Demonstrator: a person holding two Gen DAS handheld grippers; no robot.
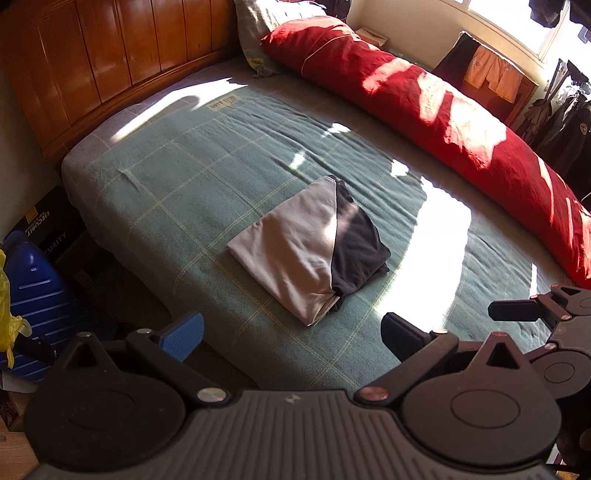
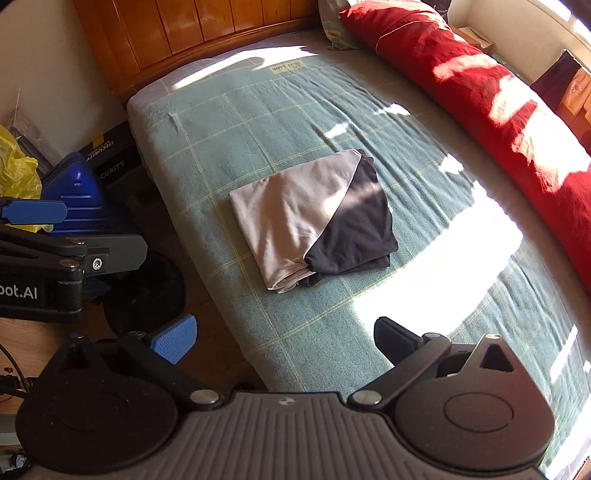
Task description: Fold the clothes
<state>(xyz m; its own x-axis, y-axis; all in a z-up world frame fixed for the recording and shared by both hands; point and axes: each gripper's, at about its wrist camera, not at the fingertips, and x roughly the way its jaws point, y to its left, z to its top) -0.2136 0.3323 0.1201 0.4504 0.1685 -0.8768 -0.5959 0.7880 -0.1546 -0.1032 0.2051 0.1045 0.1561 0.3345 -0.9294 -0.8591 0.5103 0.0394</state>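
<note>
A folded garment point(image 1: 291, 251) point(image 2: 291, 221), light grey with a black diagonal panel, lies flat in the middle of the bed's green checked blanket point(image 1: 177, 177) point(image 2: 229, 129). My left gripper point(image 1: 291, 334) hovers open over the near edge of the bed, short of the garment, with nothing between its fingers. My right gripper point(image 2: 284, 341) is also open and holds nothing, at the same near edge. One black finger point(image 1: 513, 310) of the right gripper shows at the right of the left wrist view. A blue finger pad point(image 2: 33, 211) of the left gripper shows at the left of the right wrist view.
A long red duvet roll point(image 1: 406, 92) point(image 2: 461, 74) lies along the far side of the bed. A wooden headboard point(image 1: 122, 48) point(image 2: 192, 26) stands at the left end. On the floor beside the bed are a blue suitcase point(image 1: 37, 284) point(image 2: 77, 192), a yellow bag point(image 2: 18, 166) and a black box point(image 2: 110, 155).
</note>
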